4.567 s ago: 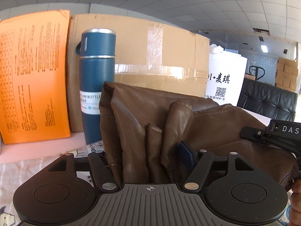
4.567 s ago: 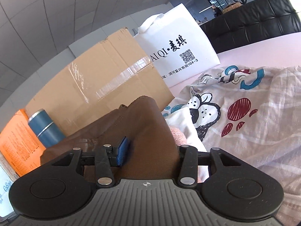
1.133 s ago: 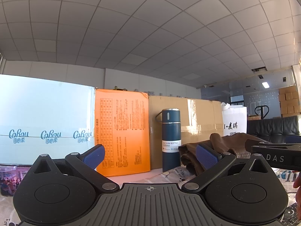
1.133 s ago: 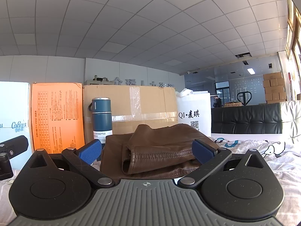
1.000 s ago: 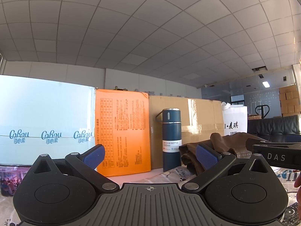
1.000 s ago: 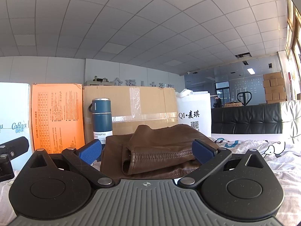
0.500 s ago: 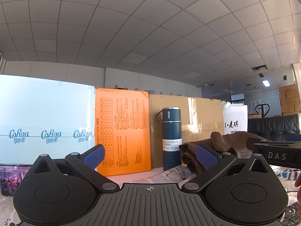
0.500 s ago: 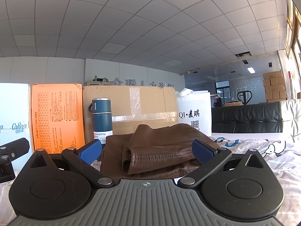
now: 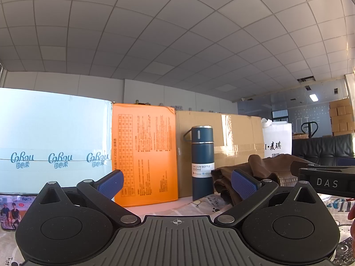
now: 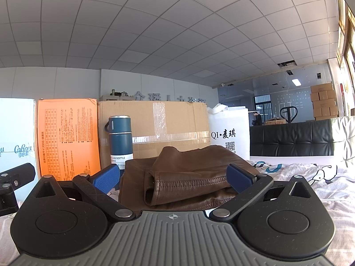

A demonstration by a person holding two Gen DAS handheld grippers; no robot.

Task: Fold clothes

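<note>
In the right wrist view the right gripper (image 10: pixel 173 178) has its two blue-padded fingers (image 10: pixel 104 178) spread wide, and nothing is between them. Just behind the gap, in the lower centre of the frame, lies the brown leather garment (image 10: pixel 188 177), folded into a thick bundle on the printed bedsheet (image 10: pixel 310 181). A stitched hem with an open end, maybe a cuff, faces the camera.

In the left wrist view the left gripper (image 9: pixel 176 182) is also wide open and empty. Here the same garment sits at the lower right of the frame, partly behind the right-hand finger. Beside it stands a dark blue vacuum bottle (image 9: pixel 202 161), and behind are an orange carton (image 9: pixel 144 153) and a taped cardboard box (image 9: pixel 239 133).

The fold looks already done, as far as I can judge. The leather seems heavy and rather stiff — it keeps its rounded folds instead of lying flat — and its smooth surface may slip between the pads. If one more fold or a shift is needed, I would take it at the stitched hem or at a seam edge, where the layers are thin enough to pinch, with both grippers together.
</note>
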